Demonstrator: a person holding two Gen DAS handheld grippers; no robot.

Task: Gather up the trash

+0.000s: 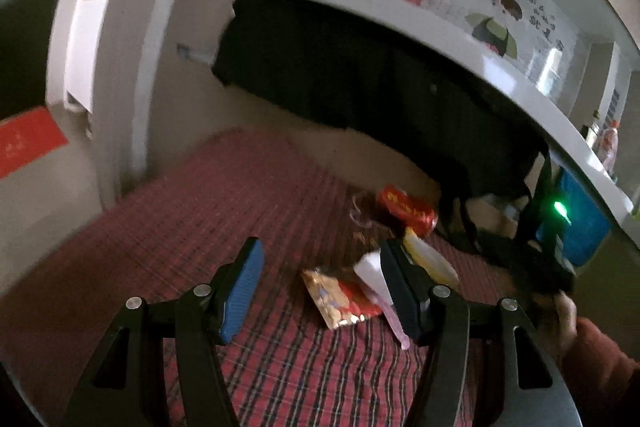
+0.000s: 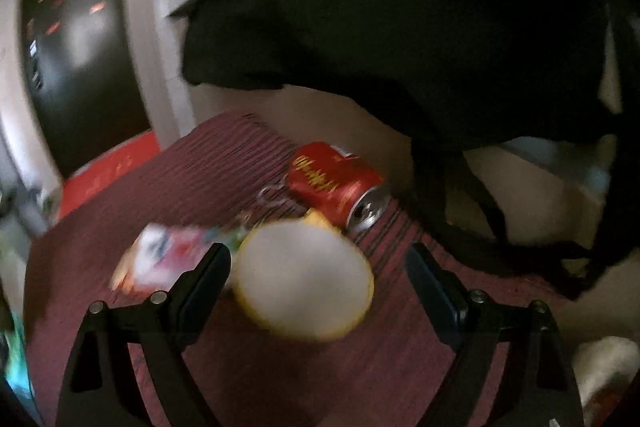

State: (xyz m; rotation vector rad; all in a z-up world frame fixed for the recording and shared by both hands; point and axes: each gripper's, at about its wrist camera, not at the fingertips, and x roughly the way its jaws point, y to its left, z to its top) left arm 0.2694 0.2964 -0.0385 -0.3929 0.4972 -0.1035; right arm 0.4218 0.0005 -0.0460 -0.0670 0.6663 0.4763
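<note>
left gripper [image 1: 320,287] jaws stood wide over snack wrapper [image 1: 340,301] on plaid cloth [image 1: 200,207], right gripper [image 2: 320,279] jaws wide around round yellow lid [image 2: 304,281], untouched, red can [image 2: 336,187] beyond

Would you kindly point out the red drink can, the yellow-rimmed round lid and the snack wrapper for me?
red drink can [image 2: 334,183]: right wrist view, on its printed side.
yellow-rimmed round lid [image 2: 302,277]: right wrist view, on its pale face.
snack wrapper [image 1: 340,297]: left wrist view, on its printed front.
</note>
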